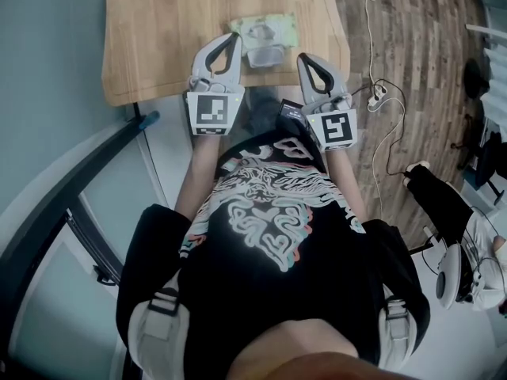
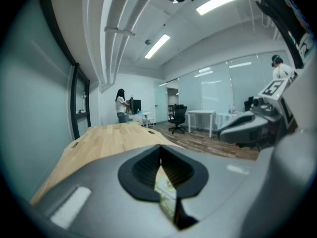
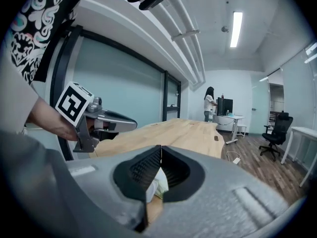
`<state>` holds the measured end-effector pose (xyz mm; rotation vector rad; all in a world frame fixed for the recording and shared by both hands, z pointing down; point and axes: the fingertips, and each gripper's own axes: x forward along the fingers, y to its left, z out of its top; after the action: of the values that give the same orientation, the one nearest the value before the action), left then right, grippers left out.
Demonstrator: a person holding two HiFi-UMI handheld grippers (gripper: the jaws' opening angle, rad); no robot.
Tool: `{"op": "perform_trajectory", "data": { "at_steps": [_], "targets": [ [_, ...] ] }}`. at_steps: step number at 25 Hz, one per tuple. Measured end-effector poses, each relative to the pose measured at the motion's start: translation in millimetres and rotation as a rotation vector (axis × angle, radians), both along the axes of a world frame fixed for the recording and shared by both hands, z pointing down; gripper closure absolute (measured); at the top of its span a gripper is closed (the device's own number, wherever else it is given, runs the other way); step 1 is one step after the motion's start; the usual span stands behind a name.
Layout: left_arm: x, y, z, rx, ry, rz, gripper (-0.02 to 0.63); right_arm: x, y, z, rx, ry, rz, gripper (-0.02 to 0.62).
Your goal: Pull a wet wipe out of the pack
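Note:
The wet wipe pack (image 1: 267, 32), pale green with a clear lid, lies on the wooden table (image 1: 158, 30) near its front edge. My left gripper (image 1: 232, 37) hovers just left of the pack, its tips meeting, nothing between them. My right gripper (image 1: 303, 57) hangs just right of the pack and a little nearer to me, also shut and empty. In the left gripper view the jaws of the left gripper (image 2: 160, 148) are closed and the pack (image 2: 166, 191) shows through the gap below them. In the right gripper view the right gripper (image 3: 161, 148) is closed the same way above the pack (image 3: 158, 185).
The table's front edge (image 1: 158, 97) runs just behind both grippers. A white cable and power strip (image 1: 377, 94) lie on the wood floor at the right, where another person (image 1: 463, 240) sits. A dark window frame (image 1: 71, 188) slants at the left.

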<state>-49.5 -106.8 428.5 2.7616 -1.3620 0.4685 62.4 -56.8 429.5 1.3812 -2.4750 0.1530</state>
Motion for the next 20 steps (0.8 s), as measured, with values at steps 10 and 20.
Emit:
{"op": "perform_trajectory", "data": {
  "at_steps": [10, 20],
  "targets": [
    [11, -5, 43, -0.083, -0.048, 0.049, 0.618, -10, -12, 39, -0.068, 0.038, -0.058, 0.589],
    [25, -9, 80, -0.180, -0.078, 0.106, 0.600, -13, -25, 76, -0.143, 0.058, -0.092, 0.529]
  ]
}}
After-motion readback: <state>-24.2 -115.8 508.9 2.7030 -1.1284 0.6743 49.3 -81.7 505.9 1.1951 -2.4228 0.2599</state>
